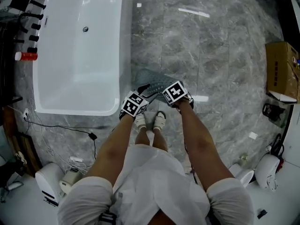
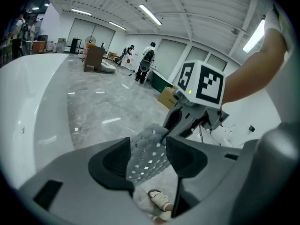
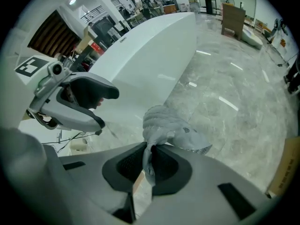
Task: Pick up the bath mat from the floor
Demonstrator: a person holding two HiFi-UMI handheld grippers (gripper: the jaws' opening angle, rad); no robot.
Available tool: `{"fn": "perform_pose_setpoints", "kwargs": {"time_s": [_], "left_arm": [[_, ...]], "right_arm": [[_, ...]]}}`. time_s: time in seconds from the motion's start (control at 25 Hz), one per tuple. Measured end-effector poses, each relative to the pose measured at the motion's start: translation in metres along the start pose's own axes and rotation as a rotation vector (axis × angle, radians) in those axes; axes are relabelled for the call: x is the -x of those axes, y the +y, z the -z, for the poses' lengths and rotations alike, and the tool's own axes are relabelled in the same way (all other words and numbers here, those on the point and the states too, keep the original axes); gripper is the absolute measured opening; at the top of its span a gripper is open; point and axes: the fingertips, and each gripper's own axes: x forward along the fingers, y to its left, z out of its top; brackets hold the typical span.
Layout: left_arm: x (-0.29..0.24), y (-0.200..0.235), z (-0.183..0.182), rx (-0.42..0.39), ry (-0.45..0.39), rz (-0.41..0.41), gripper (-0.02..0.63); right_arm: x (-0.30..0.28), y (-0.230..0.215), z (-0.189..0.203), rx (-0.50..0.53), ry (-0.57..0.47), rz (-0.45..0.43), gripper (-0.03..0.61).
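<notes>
Obs., head view plus both gripper views.

Right gripper (image 3: 149,162): clenched on the bath mat (image 1: 153,81). The two dark pads stand nearly together, with a thin fold of the grey mat pinched between them. Just ahead of these jaws the mat bunches into a wrinkled lump, and a flap with small holes sticks out to that gripper's right.

Left gripper (image 2: 148,159): released. The jaws stand apart, and a perforated strip of the same mat runs through the gap between them. We see no pad squeezing it, and the strip leads on to the other gripper just beyond. A sandalled foot (image 2: 159,200) shows below this gripper's jaws.

The two grippers sit just beside each other, marker cubes uppermost, in front of the person's knees. From the head view the mat spreads forward of both grippers as a dark grey patch over the marble floor (image 1: 201,55). We cannot tell whether its far edge rests on the floor.

Surroundings: a white bathtub (image 1: 79,55) lies to the left of the left gripper, its long side close by. A cardboard box (image 1: 281,69) stands well off to the right of the right gripper. Black cables (image 1: 56,125) trail on the floor behind and left of the left gripper, past the tub's near end.
</notes>
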Motion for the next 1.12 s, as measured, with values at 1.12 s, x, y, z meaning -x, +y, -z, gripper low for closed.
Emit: {"fn": "perform_pose_setpoints", "kwargs": {"time_s": [1.12], "left_arm": [[0.012,-0.092,0.026,-0.482,0.499,0.071,0.362]], "right_arm": [[0.124,0.132,0.019,0.337,0.082,-0.245,0.051]]}}
